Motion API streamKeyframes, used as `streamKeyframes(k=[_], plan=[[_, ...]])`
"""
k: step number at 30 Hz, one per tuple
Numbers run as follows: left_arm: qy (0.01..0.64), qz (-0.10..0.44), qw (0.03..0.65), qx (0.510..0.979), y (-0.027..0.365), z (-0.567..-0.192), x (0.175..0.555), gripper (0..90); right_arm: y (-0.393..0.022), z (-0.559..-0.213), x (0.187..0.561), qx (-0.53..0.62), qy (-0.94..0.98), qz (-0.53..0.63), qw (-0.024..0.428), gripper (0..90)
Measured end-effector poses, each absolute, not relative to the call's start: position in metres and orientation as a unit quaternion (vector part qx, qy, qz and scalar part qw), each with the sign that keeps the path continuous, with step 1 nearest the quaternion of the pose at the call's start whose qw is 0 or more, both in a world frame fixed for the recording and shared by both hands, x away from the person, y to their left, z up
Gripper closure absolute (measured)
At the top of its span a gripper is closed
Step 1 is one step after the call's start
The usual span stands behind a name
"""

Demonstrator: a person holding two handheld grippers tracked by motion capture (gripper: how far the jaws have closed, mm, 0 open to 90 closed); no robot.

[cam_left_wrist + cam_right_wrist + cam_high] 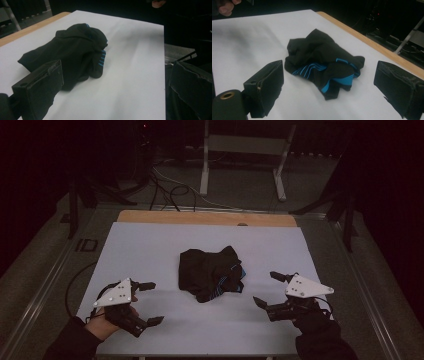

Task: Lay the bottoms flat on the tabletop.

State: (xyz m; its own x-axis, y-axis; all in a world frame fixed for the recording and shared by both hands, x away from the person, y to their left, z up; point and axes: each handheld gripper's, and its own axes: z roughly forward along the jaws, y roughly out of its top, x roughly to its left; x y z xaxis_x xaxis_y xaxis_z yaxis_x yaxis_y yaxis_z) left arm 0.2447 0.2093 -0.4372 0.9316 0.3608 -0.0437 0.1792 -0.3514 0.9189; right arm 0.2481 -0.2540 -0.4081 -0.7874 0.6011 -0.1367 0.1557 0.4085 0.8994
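A crumpled black garment with blue stripes lies in a heap at the middle of the white table cover. My left gripper rests low at the front left, open, jaws pointing right toward the garment, nothing between them. At the front right my right gripper is open too, jaws pointing left, a short way from the garment. Neither gripper touches the cloth.
A wooden table edge runs along the far side of the white cover. Beyond it on the dark floor are cables and a metal stand's legs. A metal rail borders the table at left.
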Motion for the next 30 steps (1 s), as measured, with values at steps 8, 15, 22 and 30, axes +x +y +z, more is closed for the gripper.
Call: streamKeyframes(k=[8,15,22,30], plan=[[0.171,0.099,0.539,0.819,0.208,-0.428,0.255,0.0,-0.246,-0.396,0.262,0.226,0.807,0.488,0.243,9.5],[0.173,0.100,0.539,0.818,0.207,-0.422,0.262,0.0,-0.241,-0.396,0.273,0.233,0.803,0.492,0.242,9.6],[0.174,0.100,0.537,0.820,0.202,-0.420,0.269,0.0,-0.236,-0.397,0.279,0.234,0.806,0.481,0.253,9.8],[0.191,0.105,0.530,0.819,0.189,-0.426,0.281,0.0,-0.227,-0.411,0.291,0.249,0.788,0.493,0.272,9.8]])
